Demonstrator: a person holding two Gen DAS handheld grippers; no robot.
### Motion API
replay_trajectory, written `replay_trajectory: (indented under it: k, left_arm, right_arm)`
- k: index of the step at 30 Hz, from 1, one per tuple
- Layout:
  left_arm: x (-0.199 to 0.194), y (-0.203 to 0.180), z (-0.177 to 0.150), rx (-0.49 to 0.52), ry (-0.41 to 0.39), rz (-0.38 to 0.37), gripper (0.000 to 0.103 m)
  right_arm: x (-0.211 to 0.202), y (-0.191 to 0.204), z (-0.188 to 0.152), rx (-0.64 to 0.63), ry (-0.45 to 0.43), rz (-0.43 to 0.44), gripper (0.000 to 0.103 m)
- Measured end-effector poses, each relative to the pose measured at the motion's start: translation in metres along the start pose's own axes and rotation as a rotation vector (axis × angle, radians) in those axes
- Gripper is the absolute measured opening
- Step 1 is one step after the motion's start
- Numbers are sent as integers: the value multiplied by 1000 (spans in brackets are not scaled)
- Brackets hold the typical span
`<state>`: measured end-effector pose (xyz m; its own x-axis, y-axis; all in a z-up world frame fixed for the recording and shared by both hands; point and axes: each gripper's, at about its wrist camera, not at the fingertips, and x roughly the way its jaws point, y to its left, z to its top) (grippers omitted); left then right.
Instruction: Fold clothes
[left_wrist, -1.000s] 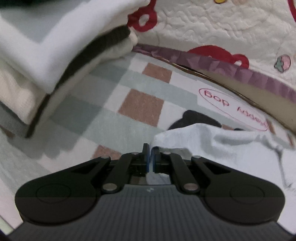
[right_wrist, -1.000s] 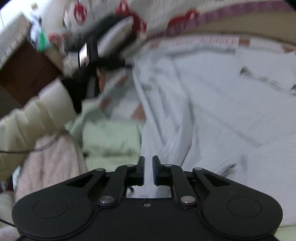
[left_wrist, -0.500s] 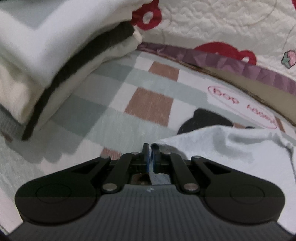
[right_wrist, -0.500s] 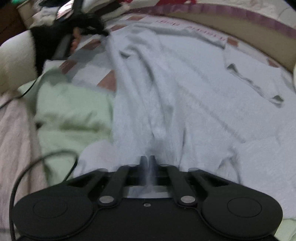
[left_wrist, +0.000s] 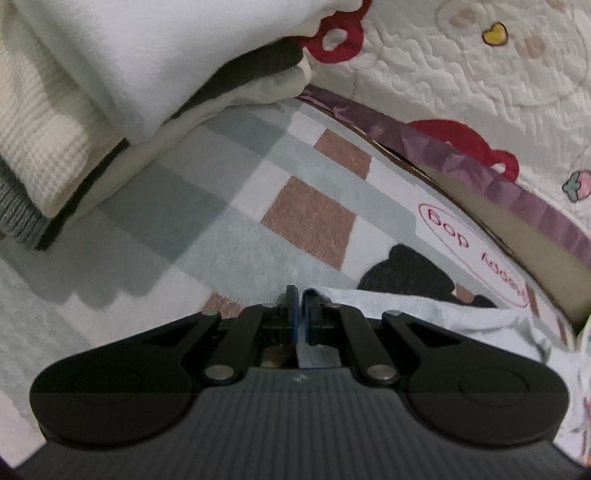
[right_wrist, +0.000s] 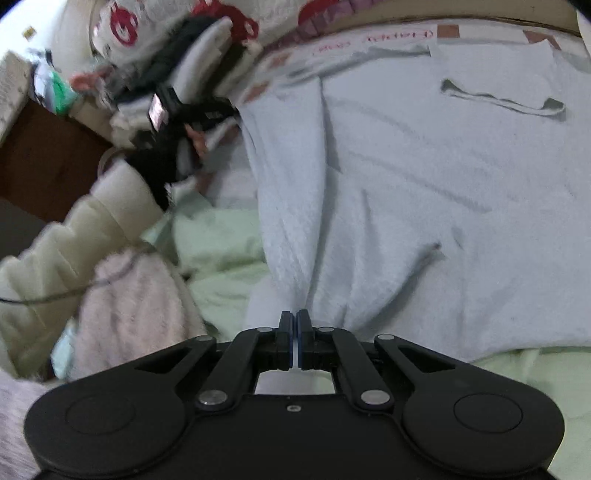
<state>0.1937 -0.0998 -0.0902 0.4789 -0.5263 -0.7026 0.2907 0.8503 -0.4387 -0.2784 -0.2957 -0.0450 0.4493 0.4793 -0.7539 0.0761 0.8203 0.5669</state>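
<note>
The work is laid out on a bed covered with a checked blanket (left_wrist: 229, 206) in pale green, white and brown squares, printed with a black cartoon shape and a red oval of lettering. A pale blue shirt (right_wrist: 424, 177) is spread flat across the blanket, collar end toward the far side, with creases running down its length.

The left gripper (left_wrist: 300, 299) has its jaws pinched together on a corner of the shirt, the cloth running out to the right of the fingers and lying on the blanket just in front of the black shape. The right gripper (right_wrist: 294, 321) is likewise closed tight on the near edge of the shirt, where the fabric gathers into folds that fan away from the fingertips.

Beyond the shirt's left side, a stack of folded clothes (left_wrist: 110, 92) sits on the blanket: white on top, a dark layer under it, cream waffle-knit and grey below. Behind the stack and along the far edge of the blanket, a quilt (left_wrist: 480, 74) with red and strawberry motifs and a purple border rises like a wall.

On the near-left side of the shirt lies a light green cloth (right_wrist: 218, 251), and beside that a fluffy pink garment (right_wrist: 129, 306). A person's arm in a cream sleeve (right_wrist: 92, 229) reaches across above them toward the shirt's far-left corner. Brown furniture (right_wrist: 48, 166) shows past the sleeve.
</note>
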Motion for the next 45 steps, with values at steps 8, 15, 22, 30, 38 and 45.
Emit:
replay_trajectory:
  k: [8,15,22,30,38,45]
  left_arm:
    - [2,18,1,-104,32,-75,4]
    - [5,20,4,-117,35,-88,4]
    - [-1,38,7,-299,44,-202,4]
    - [-13,36,10,-300,54,-279,19]
    - [-12,42,8,-349,75,-276,33]
    - [-29,36,13,-281,61,-249,39]
  right_arm:
    - [28,-5,-5,167,-20,128,16]
    - [1,-37,-24,318,-82,42,42]
    - [43,-54,-55,511,-107,137,42]
    - [77,-57,-61,608,-119,246,44]
    - [68,-42,-52,489,-159,288,13]
    - [60,-47,-47,441,-156,248,18]
